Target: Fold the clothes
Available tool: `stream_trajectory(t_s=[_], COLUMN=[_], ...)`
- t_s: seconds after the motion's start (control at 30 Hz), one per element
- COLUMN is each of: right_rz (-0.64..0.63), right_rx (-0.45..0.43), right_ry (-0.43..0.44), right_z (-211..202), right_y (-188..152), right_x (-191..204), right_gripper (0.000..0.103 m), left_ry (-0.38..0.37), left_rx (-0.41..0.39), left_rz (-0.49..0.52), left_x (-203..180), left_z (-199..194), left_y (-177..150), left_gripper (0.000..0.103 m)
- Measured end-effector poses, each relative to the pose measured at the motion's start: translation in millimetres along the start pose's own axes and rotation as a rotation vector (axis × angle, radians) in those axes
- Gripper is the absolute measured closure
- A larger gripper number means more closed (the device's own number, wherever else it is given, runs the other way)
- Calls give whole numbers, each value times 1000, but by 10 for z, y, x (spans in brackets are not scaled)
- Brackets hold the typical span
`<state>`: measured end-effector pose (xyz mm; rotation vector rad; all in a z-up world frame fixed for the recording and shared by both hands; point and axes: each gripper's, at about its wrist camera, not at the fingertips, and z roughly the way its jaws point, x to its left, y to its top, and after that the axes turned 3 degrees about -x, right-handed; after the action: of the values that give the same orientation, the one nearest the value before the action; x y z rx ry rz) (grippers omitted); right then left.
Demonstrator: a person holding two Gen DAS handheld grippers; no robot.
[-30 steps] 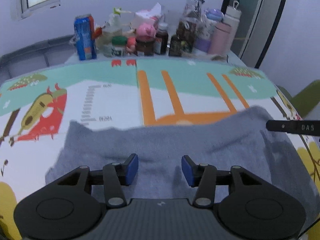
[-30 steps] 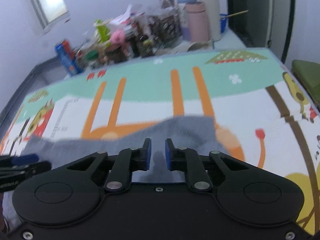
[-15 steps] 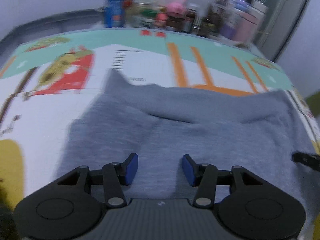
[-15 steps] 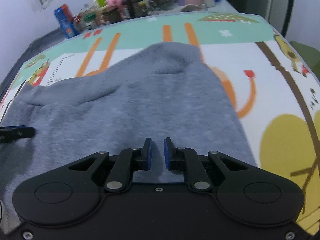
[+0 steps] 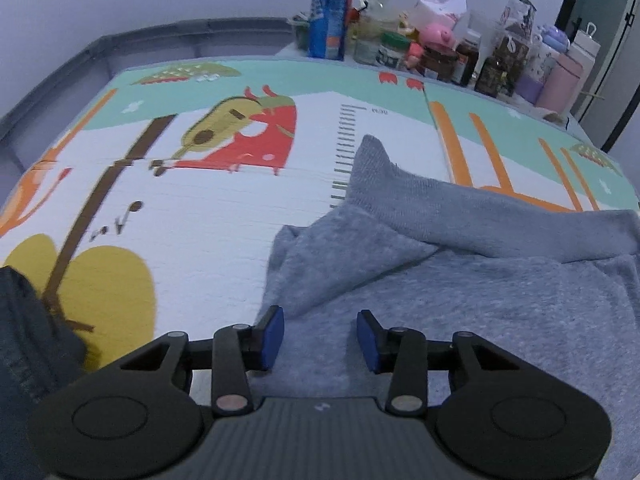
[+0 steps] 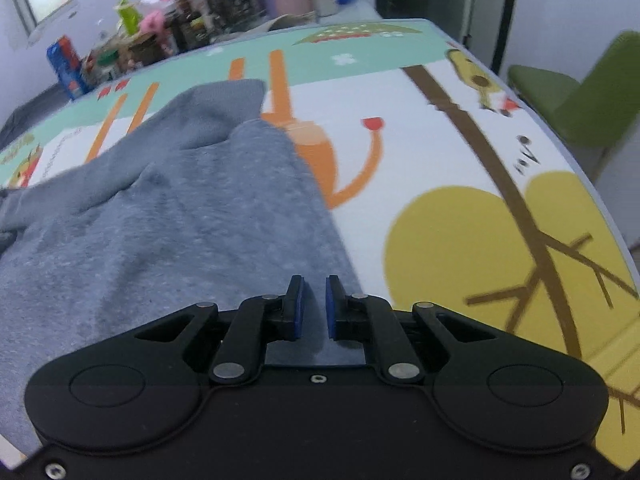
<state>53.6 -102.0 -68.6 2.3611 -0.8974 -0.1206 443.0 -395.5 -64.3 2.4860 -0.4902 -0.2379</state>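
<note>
A: Where's the grey garment (image 5: 500, 292)?
B: Spread on the patterned mat (image 5: 208, 208) covering the bench, its far edge folded over in a thick band.
A: The left gripper (image 5: 320, 338)?
B: Above the garment's left edge. Its jaws have just been closing but stand apart, gripping nothing.
A: And the right gripper (image 6: 313, 307)?
B: Over the garment's right edge, jaws narrow, a slim gap between the pads, cloth beneath.

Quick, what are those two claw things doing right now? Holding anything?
Left gripper: jaws open over the grey garment, gripping nothing.
Right gripper: jaws nearly shut, nothing visibly held.
</note>
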Motion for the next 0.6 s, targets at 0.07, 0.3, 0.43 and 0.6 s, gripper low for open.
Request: stream_trajectory(t_s=[0.07, 0.3, 0.43, 0.6], right_rz=[43, 57, 68, 74], right_rx=[-15, -64, -73, -76], right_ry=[2, -15, 16, 32], right_z=[-101, -484, -653, -789], right_y=[-41, -351, -586, -811], right_x=[-90, -207, -243, -263], right_gripper=[90, 71, 62, 53], left_ry=[9, 41, 58, 87], left_rx=[-24, -105, -132, -127], left_rz=[8, 42, 39, 29], left_x=[-24, -110, -89, -40], left_z=[-124, -592, -783, -875], left_y=[-56, -394, -608, -801], left_gripper=[57, 38, 34, 28])
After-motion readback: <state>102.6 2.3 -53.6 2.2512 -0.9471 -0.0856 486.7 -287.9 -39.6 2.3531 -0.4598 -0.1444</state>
